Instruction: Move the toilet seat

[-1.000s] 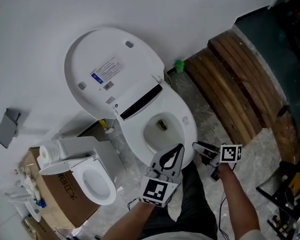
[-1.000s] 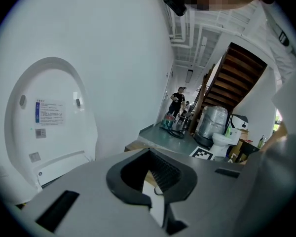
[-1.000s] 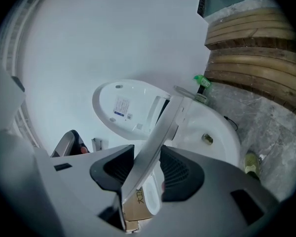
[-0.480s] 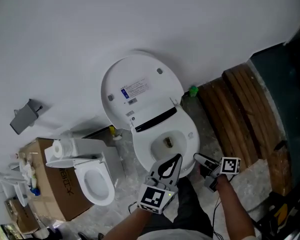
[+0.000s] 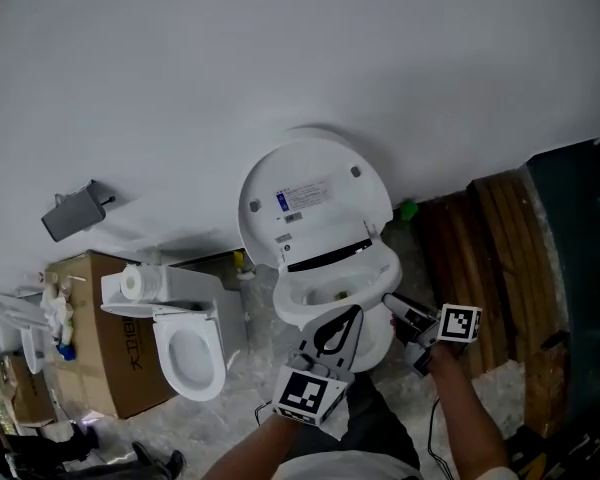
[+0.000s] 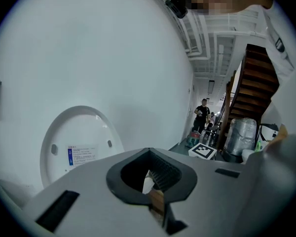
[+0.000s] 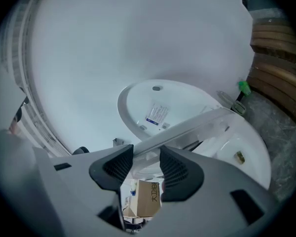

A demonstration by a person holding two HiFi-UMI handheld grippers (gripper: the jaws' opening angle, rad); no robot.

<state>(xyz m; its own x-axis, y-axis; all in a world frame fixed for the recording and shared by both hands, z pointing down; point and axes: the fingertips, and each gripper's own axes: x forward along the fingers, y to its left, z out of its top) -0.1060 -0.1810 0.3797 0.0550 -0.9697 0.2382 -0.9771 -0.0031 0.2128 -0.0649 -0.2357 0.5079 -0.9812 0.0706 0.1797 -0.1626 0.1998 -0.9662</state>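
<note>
Nearest to the person, the left gripper (image 5: 354, 315) hovers just before the front of the toilet. Its jaws are closed tip to tip on nothing, so I judge that it only waits as a spare hand. Just beside it, the right gripper (image 5: 393, 304) reaches the front right of the toilet seat (image 5: 292, 306). Its jaws have just been opening a little. In the right gripper view, the edge of the seat (image 7: 187, 127) lies between the tips and seems to fill the gap, so the pads appear to hold it. The grip is at the free front edge, probably because this edge is farthest from the hinge and swings the most easily. The seat is a smooth white ring. It stands tilted, with its front raised off the bowl (image 5: 375, 343) and its back at the hinge. Behind it, the round white lid (image 5: 315, 203) is already upright and carries a printed label on its inner face. The lid leans against the plain white wall (image 5: 280, 68).
</note>
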